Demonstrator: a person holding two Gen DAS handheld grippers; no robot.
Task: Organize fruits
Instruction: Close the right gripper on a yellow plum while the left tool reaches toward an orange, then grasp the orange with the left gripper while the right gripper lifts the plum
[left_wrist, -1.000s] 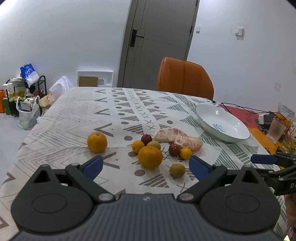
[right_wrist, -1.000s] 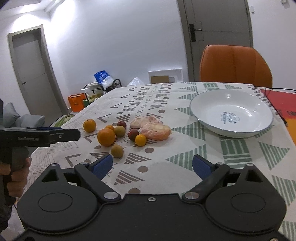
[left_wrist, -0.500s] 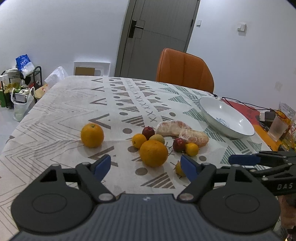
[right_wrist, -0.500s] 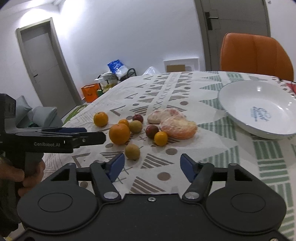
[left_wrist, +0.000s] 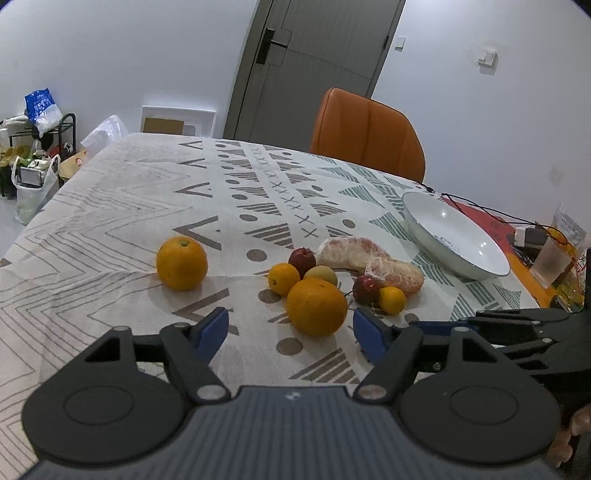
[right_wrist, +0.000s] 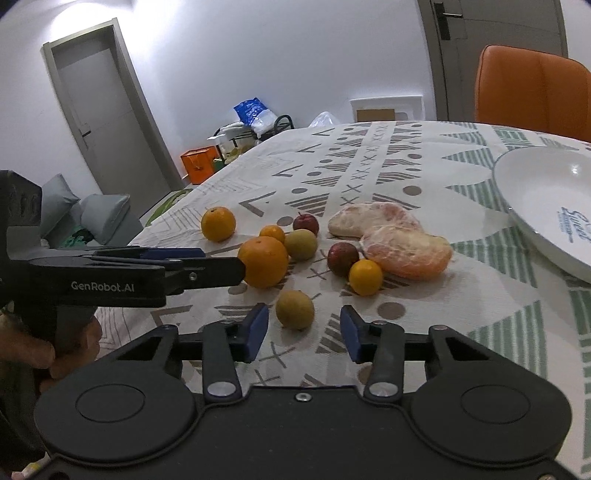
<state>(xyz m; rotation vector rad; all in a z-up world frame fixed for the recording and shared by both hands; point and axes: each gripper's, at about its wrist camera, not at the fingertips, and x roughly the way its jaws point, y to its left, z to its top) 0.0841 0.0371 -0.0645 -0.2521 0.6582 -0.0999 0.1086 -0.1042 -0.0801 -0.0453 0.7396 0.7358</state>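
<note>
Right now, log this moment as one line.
phase: approach | left gripper: open, at large orange | right gripper: open, at green-brown fruit | bowl: empty

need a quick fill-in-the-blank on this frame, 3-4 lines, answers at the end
1. The white bowl holds ____ fruit.
2. In the right wrist view, the right gripper lines up on a small ____ fruit.
3. The chair behind the table is ____.
4. The left gripper has its jaws ____, facing the big orange.

Missing words: no; green; orange; open
</note>
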